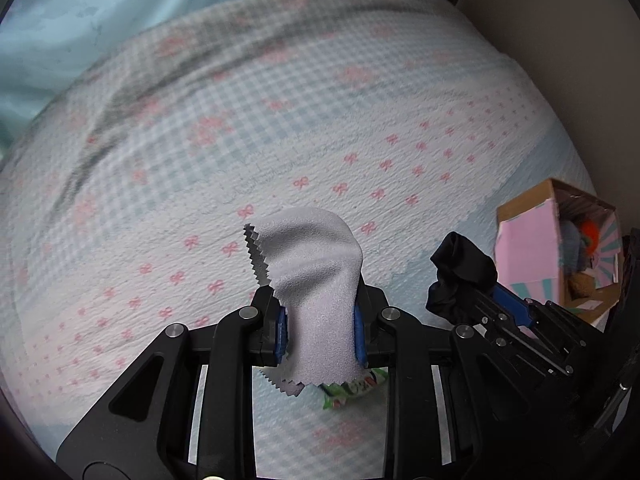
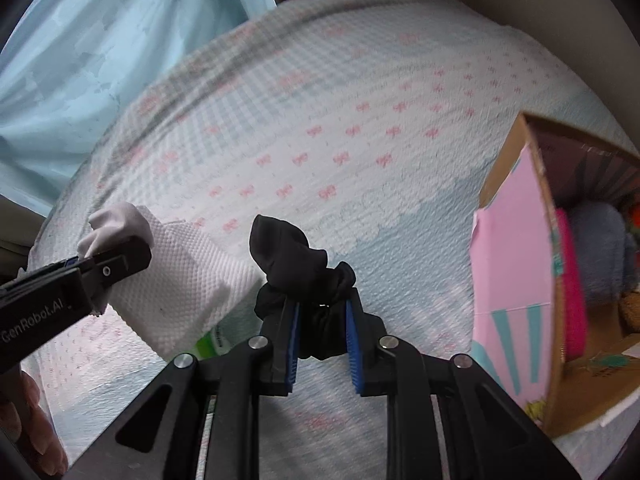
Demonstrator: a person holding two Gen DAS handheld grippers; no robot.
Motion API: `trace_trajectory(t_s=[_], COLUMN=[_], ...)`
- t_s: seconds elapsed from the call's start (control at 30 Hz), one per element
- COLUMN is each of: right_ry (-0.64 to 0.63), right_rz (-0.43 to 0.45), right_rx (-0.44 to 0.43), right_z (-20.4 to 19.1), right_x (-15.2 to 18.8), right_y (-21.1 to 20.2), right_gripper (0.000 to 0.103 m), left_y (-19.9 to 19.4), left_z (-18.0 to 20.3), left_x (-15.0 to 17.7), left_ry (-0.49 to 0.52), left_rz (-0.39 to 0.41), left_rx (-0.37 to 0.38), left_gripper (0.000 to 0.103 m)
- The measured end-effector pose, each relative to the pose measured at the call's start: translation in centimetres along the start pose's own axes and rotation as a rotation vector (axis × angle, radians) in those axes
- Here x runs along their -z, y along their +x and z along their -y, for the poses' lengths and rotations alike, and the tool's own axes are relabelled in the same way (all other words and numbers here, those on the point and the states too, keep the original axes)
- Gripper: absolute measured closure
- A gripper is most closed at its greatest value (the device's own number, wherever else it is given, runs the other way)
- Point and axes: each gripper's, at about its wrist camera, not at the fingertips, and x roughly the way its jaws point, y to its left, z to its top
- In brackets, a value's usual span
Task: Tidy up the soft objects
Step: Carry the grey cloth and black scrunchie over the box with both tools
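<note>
My left gripper point(image 1: 320, 312) is shut on a light grey cleaning cloth point(image 1: 316, 280) with zigzag edges, held above the bed. It also shows in the right wrist view point(image 2: 116, 228) at the left. My right gripper point(image 2: 322, 312) is shut on a crumpled black sock point(image 2: 296, 264), held above the bed; it shows in the left wrist view point(image 1: 460, 276) at the right. An open cardboard box point(image 2: 516, 264) with pink sides stands on the bed to the right and holds several soft things, a grey-blue one point(image 2: 600, 248) among them.
The bed has a white and blue cover point(image 1: 200, 160) with pink bows. A white tissue pack point(image 2: 188, 280) with a green wrapper point(image 1: 352, 392) lies under the left gripper. A light blue curtain point(image 2: 100, 60) hangs at the far left.
</note>
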Motion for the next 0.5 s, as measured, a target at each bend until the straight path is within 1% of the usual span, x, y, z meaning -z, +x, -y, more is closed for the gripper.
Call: trace_trajectory(t_s=[0.23,0.5], right_ry=[-0.023,-0.019], right_rz=[0.056,0.147], right_rx=[-0.018,-0.028], right_z=[-1.3,-1.6], right_x=[0.1,0.9], right_y=[-5.0,-13.2], right_gripper=[0.084,0.084], left_y=[-5.7,-14.0], left_z=[0.4,1.5], left_x=[0.6,2.5], left_ry=[-0.014,0.007], left_rz=[0.073,0.161], left_rx=[0.005,0.003], left_gripper=[0.082,0.082])
